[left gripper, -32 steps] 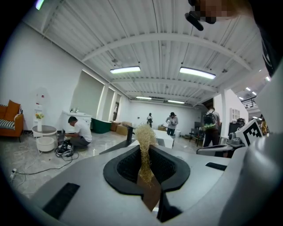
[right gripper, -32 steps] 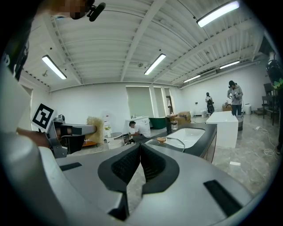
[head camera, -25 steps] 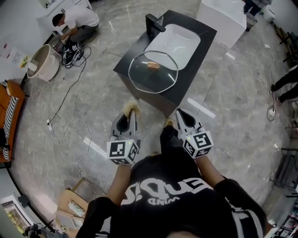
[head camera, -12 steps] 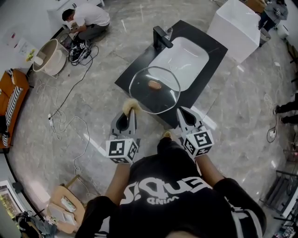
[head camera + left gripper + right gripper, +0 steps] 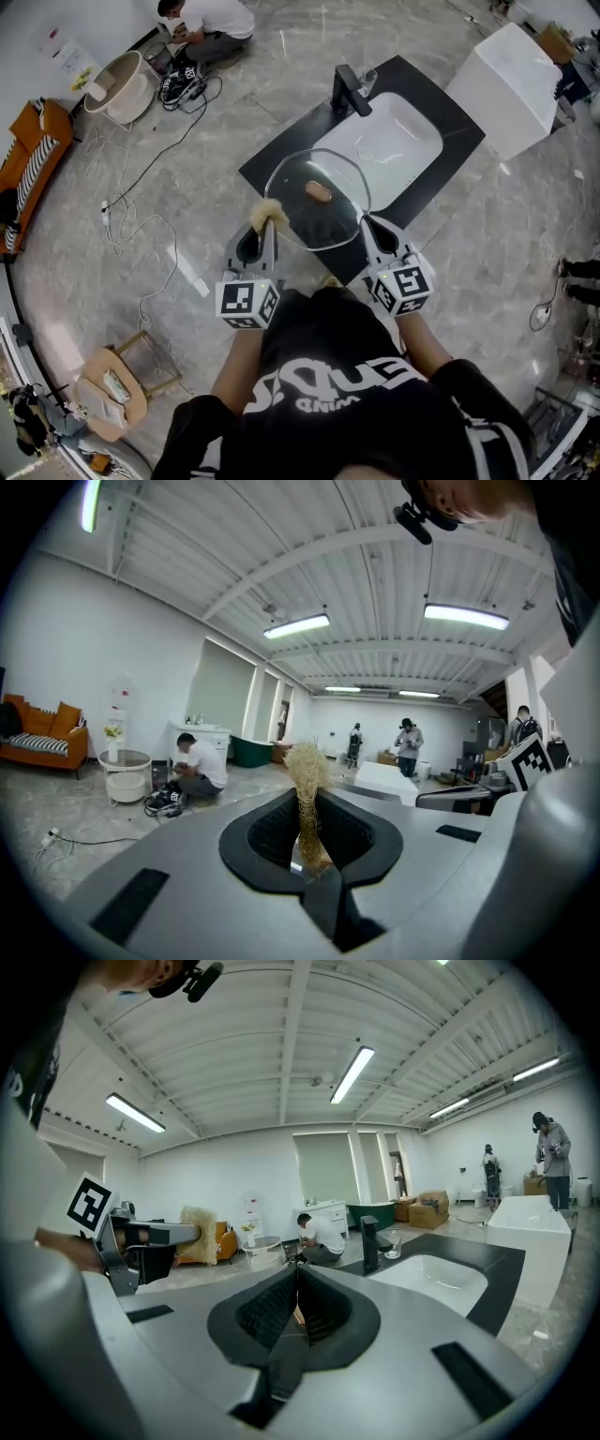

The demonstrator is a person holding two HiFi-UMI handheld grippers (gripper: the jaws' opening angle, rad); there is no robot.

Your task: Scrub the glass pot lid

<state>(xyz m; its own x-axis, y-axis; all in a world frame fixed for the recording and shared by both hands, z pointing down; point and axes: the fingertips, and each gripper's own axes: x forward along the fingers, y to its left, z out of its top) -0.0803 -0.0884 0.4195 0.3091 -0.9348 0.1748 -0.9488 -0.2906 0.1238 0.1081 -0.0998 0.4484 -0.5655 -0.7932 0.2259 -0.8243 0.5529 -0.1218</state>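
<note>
Jaws of the left gripper clamp a scrubber, those of the right gripper are shut empty, and both have come up to the lid on the counter, now just ahead, so scrubbing looks ready to begin.

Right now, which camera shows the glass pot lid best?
The head view: the glass pot lid shows whole from above, its full outline unobstructed. The left gripper view and the right gripper view show no lid that I can make out.
</note>
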